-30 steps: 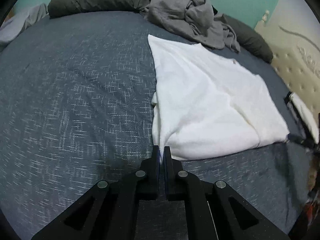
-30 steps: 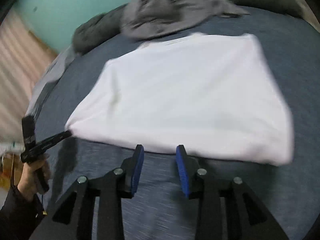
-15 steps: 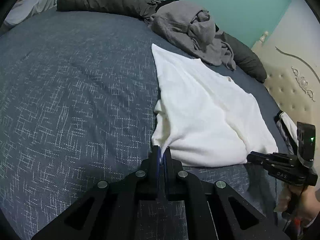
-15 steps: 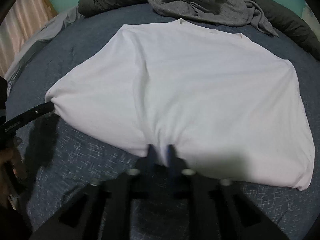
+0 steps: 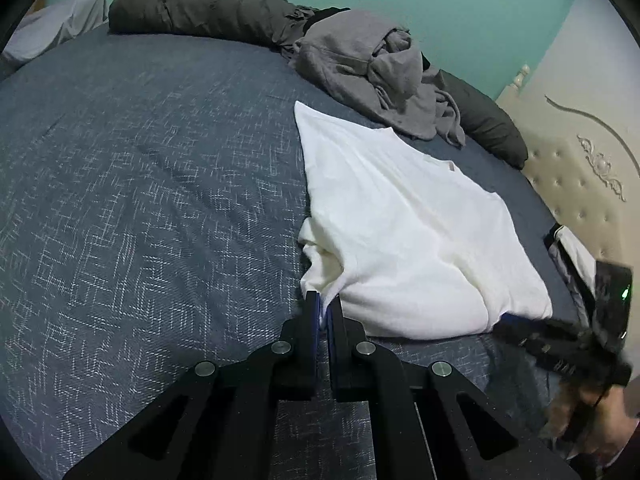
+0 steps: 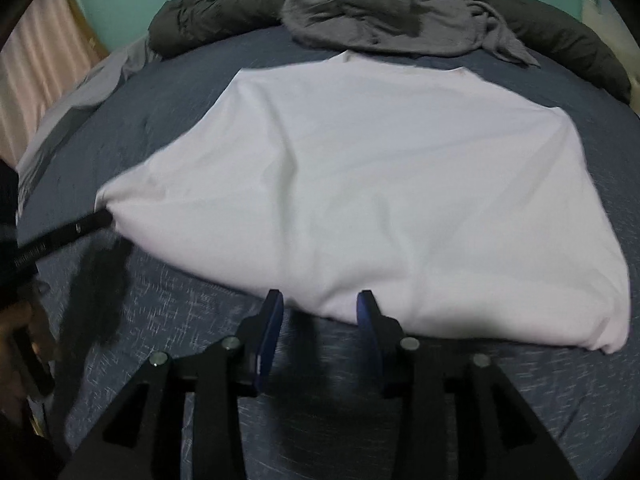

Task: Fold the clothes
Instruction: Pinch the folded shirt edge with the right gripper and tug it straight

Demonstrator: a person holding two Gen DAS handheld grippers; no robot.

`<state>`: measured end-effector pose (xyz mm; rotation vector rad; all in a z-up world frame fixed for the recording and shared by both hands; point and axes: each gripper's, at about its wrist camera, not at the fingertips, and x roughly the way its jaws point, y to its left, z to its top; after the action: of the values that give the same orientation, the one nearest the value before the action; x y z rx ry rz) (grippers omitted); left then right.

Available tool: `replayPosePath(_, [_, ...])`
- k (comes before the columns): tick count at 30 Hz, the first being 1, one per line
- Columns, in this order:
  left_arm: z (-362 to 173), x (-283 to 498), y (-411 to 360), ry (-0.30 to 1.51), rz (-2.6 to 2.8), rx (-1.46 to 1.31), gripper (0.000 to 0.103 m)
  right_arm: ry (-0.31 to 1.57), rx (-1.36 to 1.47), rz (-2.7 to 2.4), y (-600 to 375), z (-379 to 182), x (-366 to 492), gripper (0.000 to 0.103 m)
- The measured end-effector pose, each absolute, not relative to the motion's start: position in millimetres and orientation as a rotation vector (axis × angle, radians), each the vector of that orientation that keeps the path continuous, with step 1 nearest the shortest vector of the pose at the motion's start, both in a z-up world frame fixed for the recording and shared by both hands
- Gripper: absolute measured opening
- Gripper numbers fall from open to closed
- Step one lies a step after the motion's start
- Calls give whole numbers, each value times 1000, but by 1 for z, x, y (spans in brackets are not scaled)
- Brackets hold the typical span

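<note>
The white T-shirt (image 6: 372, 200) lies spread on the blue-grey bed (image 5: 140, 200), its neckline at the far end toward 12 o'clock in the right wrist view and its hem edge nearest the camera, so the garment's long axis runs roughly from 6 to 12 o'clock away from the right gripper (image 6: 320, 316). That gripper sits just at the hem, a little left of the hem's middle, with its blue-padded fingers (image 6: 270, 328) spread wide apart and holding nothing; the cloth edge lies between and just beyond them (whether the pads touch the fabric I cannot tell, as the frame is slightly blurred). The left gripper (image 5: 323, 308) is at the shirt's near left corner, at about 9 o'clock from the right gripper, and its fingers are pressed nearly together with a bunched bit of white fabric pinched between them, the cloth puckering up toward that grip. In the left wrist view the shirt stretches away toward 1 o'clock, with the crumpled grey garment (image 5: 376, 76) and a dark rolled duvet (image 5: 200, 8) lying beyond it at the far edge. Judging by this, the right gripper needs only to close on the hem in front of it before both can lift the bottom edge toward the collar.
</note>
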<state>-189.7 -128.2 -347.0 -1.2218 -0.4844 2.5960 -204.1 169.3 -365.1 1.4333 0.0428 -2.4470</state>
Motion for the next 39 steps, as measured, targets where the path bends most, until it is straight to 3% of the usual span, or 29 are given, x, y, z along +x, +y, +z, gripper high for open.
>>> replayPosePath(3, [-348, -191, -130, -496, 2596, -1222, 4, 110, 1447, -2479, 162, -377, -207, 37])
replayPosePath(6, [-347, -192, -130, -495, 2603, -1217, 4, 145, 1438, -2518, 165, -381, -210, 10])
replayPosePath(9, [-346, -194, -130, -486, 2612, -1215, 4, 135, 1428, -2518, 176, -377, -211, 2])
replayPosePath(21, [-352, -196, -134, -522, 2601, -1227, 4, 57, 1428, -2507, 205, -365, -204, 1])
replayPosePath(24, [-352, -196, -133, -524, 2601, -1228, 4, -64, 1449, -2459, 218, -367, -201, 3])
replayPosePath(26, [-351, -196, -132, -524, 2603, -1225, 4, -32, 1433, -2461, 216, -367, -194, 11])
replayPosePath(28, [-349, -197, -131, -523, 2607, -1219, 4, 12, 1409, -2464, 210, -366, -188, 49])
replayPosePath(35, [-345, -198, -130, -528, 2621, -1201, 4, -21, 1462, -2473, 185, -382, -198, 50])
replayPosePath(36, [-344, -198, -131, -527, 2623, -1199, 4, -22, 1464, -2475, 183, -383, -199, 45])
replayPosePath(37, [-344, -198, -131, -529, 2624, -1196, 4, -8, 1468, -2487, 182, -385, -202, 30])
replayPosePath(39, [-343, -198, -131, -528, 2628, -1193, 4, -26, 1477, -2520, 187, -386, -206, 14])
